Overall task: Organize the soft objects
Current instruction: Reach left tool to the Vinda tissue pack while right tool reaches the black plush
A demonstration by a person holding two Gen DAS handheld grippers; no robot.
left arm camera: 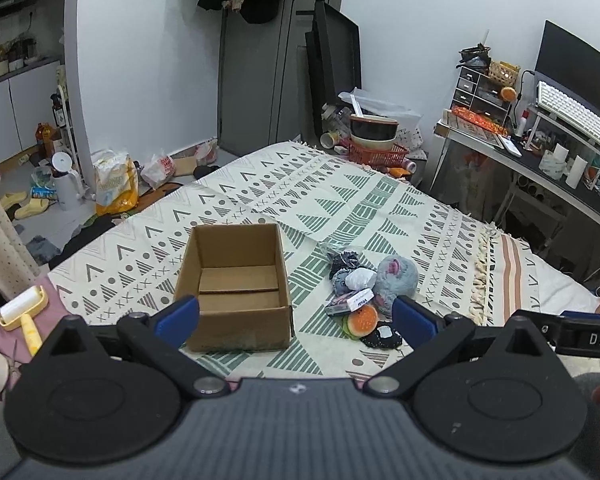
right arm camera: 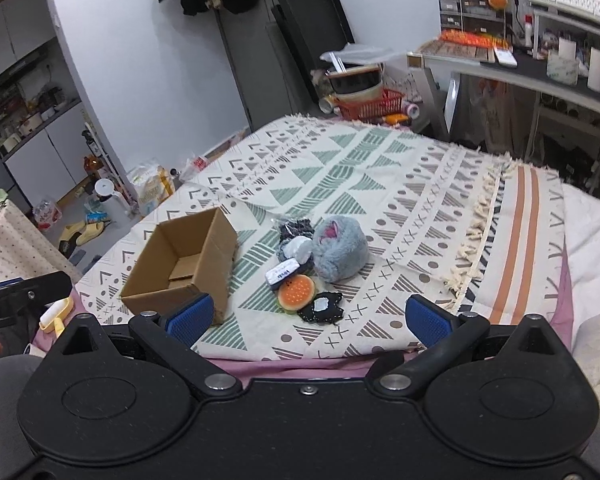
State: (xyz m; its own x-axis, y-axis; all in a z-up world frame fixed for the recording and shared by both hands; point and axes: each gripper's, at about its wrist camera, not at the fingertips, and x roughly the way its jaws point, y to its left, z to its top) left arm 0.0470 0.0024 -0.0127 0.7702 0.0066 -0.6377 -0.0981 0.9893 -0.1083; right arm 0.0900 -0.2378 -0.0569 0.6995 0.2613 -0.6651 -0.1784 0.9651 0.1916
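Black grippers, blue ribbed fingers [left arm camera: 178, 314], silver screws.

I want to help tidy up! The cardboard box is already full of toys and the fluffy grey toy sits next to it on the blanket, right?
Not quite. The cardboard box is empty: the left wrist view shows only its bare bottom. The fluffy grey toy does sit beside it on the blanket.

You have one box [left arm camera: 236, 284]; right of it, one grey plush [left arm camera: 396, 280], one burger toy [left arm camera: 362, 319], one tissue pack [left arm camera: 350, 302].
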